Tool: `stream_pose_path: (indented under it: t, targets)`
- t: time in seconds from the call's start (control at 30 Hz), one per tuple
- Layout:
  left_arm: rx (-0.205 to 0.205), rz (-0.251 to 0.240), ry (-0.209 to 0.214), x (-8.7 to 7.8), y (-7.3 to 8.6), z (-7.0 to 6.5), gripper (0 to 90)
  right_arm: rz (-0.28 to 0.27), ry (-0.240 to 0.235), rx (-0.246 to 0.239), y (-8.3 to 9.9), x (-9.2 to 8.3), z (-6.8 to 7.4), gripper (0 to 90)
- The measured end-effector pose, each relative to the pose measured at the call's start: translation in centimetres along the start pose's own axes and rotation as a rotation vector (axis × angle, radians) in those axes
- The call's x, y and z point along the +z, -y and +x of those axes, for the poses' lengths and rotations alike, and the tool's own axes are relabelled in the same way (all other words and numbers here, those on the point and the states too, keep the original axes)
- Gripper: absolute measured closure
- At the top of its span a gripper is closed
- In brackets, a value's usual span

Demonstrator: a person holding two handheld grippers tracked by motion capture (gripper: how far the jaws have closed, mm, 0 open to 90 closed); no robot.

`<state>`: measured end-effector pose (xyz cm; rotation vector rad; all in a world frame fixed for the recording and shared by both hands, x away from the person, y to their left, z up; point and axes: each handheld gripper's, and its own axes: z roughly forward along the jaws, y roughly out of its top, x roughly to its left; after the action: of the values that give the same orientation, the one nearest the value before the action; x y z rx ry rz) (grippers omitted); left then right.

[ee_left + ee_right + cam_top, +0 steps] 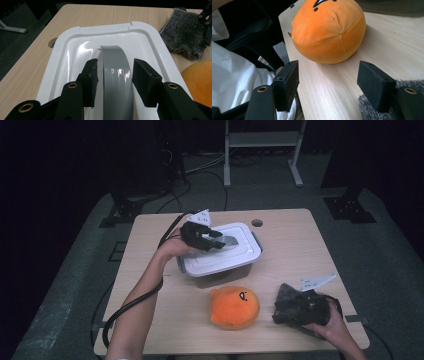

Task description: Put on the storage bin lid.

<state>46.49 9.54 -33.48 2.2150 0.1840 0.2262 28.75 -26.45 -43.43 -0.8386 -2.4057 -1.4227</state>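
My left hand-held gripper straddles the grey handle on the lid of the white box, jaws apart, not pinching it. The lid looks still on, so opening remains. My right hand-held gripper rests open on the desk beside the orange plush.

Black hand-held gripper – grey plate, trailing cable.

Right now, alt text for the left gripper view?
The left gripper straddles the grey curved plastic handle of a white plastic box lid, its black fingers open with gaps on either side of it. Beyond, on the pale wooden table, lie a grey fuzzy cloth and an orange plush ball.
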Motion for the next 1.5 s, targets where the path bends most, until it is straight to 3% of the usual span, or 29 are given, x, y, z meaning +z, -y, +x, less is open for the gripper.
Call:
stream_pose_path:
  t: [0.33,1.5]
  targets:
    - [0.019,0.014,-0.02,0.1,-0.2,-0.1,65.2,0.0,-0.003,0.001,0.0,0.0,0.1,32.8]
    - [0.033,0.028,-0.06,-1.1,-0.6,-0.3,66.4,0.004,-0.003,0.004,0.1,0.1,-0.1,32.8]
